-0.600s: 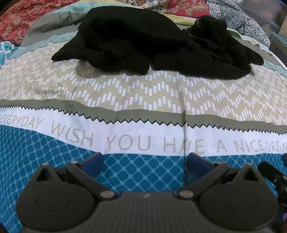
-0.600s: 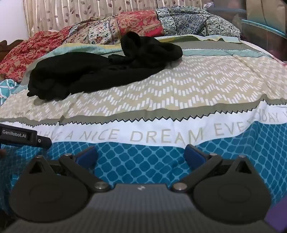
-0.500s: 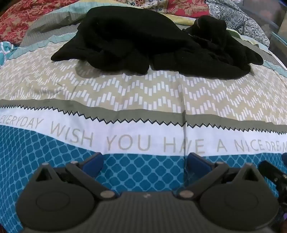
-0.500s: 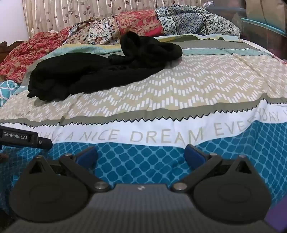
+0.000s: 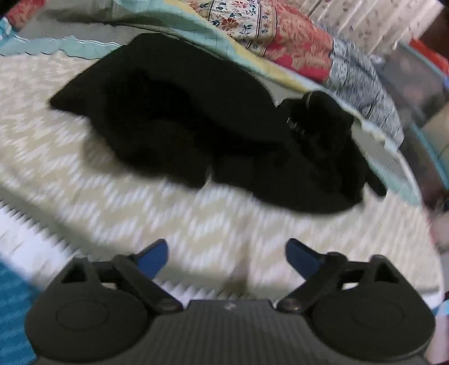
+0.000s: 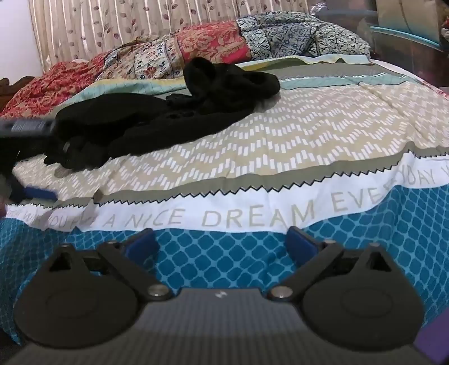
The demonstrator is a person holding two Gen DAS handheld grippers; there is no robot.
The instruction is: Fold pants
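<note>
Left gripper (image 5: 226,257) has pushed forward and tilted since 0.6 s ago: it was over the blue lattice band below the printed text, now it's over the beige chevron band, with the pants (image 5: 213,134) much larger in its view. Left wrist frame is motion-blurred. Right gripper (image 6: 221,247) hasn't shifted; same framing over the blue band, text line "A NICE DREAM" just ahead of it.

Counts:
- 1 pair of black pants (image 6: 157,123), crumpled in a heap, unfolded, lying on the bedspread (image 6: 308,146) toward the far side, across the beige chevron and grey/teal stripes.
- 2 grippers, each with 2 blue-tipped fingers (image 5: 153,258).
- 1 patchwork quilt (image 6: 213,53), bunched behind the pants near the head of the bed.
- 1 curtain (image 6: 112,25) behind the bed.

Claws:
- Left: jaws spread wide, nothing between them, touching nothing visible. Pants lie ahead of the fingertips, near but apart.
- Right: jaws spread wide, holding nothing, above the blue lattice. Pants well apart, up and to the left.

Left gripper also shows at the left edge of the right wrist view (image 6: 31,157), blurred, just beside the near-left end of the pants heap; can't tell whether it touches the fabric from that angle.
</note>
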